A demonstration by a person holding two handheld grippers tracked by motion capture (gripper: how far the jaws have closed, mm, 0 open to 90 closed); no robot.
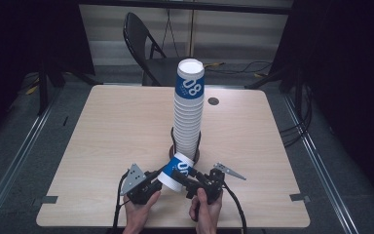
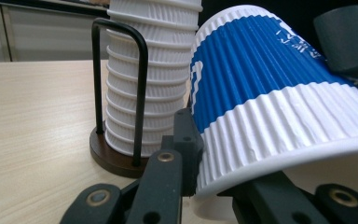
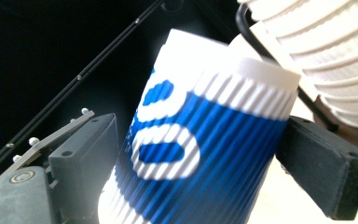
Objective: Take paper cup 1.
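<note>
A blue-and-white ribbed paper cup (image 1: 177,170) (image 2: 270,93) (image 3: 200,140) hangs tilted just above the table, in front of a tall stack of the same cups (image 1: 189,112) (image 2: 149,70) (image 3: 335,60). The stack stands in a black wire holder on a round brown base (image 2: 114,161). My left gripper (image 1: 163,178) (image 2: 219,186) is shut on the cup's open rim, one pad outside the wall. My right gripper (image 1: 185,183) (image 3: 205,154) stands open with the cup's blue band between its jaws, its closed bottom pointing away from it.
The light wooden table (image 1: 102,136) has a small round grommet (image 1: 213,101) behind the stack. A black folding chair (image 1: 143,44) stands beyond the far edge. Both hands sit close to the table's near edge.
</note>
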